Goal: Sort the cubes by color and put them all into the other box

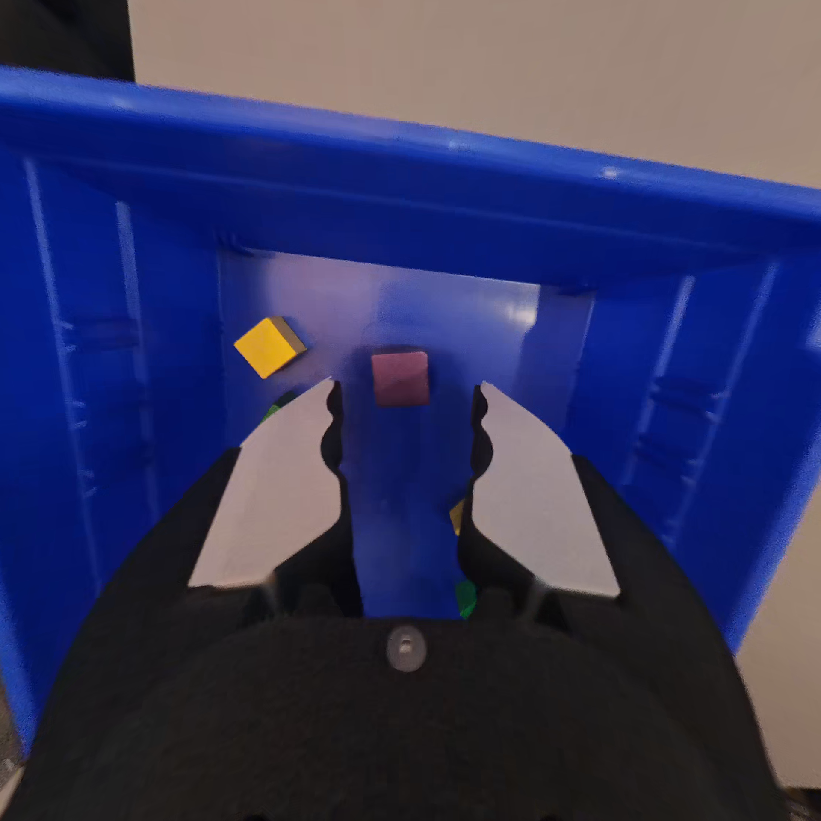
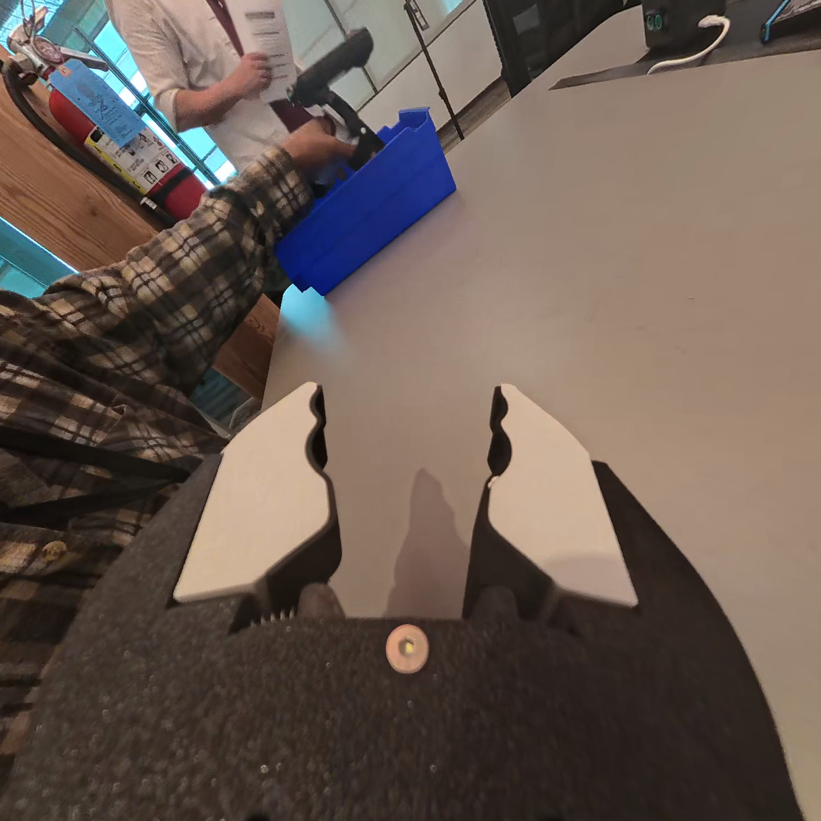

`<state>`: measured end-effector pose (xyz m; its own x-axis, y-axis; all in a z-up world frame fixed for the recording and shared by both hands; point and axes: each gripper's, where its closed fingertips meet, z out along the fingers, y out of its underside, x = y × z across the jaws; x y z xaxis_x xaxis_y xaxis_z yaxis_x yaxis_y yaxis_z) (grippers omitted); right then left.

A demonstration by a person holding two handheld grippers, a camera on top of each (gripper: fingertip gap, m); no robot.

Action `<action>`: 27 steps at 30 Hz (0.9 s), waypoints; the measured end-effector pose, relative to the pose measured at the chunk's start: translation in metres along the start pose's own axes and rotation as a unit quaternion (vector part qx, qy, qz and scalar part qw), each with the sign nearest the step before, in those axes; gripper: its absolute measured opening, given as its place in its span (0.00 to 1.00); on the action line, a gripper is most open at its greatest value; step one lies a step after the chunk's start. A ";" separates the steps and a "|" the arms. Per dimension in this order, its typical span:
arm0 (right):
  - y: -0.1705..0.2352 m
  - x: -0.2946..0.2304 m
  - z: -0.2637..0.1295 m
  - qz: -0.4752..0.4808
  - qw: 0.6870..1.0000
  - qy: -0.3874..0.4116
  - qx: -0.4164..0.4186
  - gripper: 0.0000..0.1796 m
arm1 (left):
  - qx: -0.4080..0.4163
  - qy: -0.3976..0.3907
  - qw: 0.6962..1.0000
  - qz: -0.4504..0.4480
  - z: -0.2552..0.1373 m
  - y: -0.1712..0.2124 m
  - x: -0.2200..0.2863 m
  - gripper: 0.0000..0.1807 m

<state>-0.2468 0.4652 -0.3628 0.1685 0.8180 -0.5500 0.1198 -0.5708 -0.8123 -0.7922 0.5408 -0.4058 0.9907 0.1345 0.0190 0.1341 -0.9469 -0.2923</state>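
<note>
In the left wrist view my left gripper (image 1: 406, 384) is open inside a blue box (image 1: 400, 191), pointing down at its floor. A purple cube (image 1: 400, 378) lies just beyond the gap between the fingertips. A yellow cube (image 1: 269, 347) lies to its left. A green cube (image 1: 277, 406) peeks from behind the left finger, and a second yellow cube (image 1: 457, 515) and a second green one (image 1: 465, 597) peek from behind the right finger. In the right wrist view my right gripper (image 2: 408, 391) is open and empty above the grey table (image 2: 622, 266). The blue box (image 2: 377, 209) stands far off with the left gripper (image 2: 351, 129) reaching into it.
A person's plaid sleeve (image 2: 177, 266) stretches along the table's left edge to the box. Another person in a white shirt (image 2: 200, 66) stands behind, holding papers. A red fire extinguisher (image 2: 133, 146) is at the far left. A black device with a white cable (image 2: 684, 31) sits at the far right.
</note>
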 end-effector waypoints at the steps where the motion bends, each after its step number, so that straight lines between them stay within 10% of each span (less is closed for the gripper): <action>1: 0.000 0.000 -0.001 -0.001 1.000 0.001 0.002 0.40 | -0.005 0.001 1.000 -0.008 0.005 0.001 -0.003 0.31; 10: -0.002 0.000 -0.007 0.003 1.000 -0.002 0.011 0.37 | -0.031 0.021 0.999 0.023 0.032 0.008 -0.006 0.16; 16: -0.015 -0.005 -0.007 0.017 0.999 -0.014 0.035 0.37 | 0.172 0.107 0.972 0.121 -0.048 -0.040 0.037 0.16; 27: -0.100 -0.053 0.020 0.169 0.960 -0.195 0.110 0.41 | 0.507 0.339 0.675 0.416 -0.228 0.010 0.315 0.15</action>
<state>-0.2871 0.4802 -0.2556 -0.2223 0.5780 -0.7852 -0.0939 -0.8142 -0.5729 -0.4739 0.5071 -0.1847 0.5425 -0.8101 -0.2225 -0.2183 0.1198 -0.9685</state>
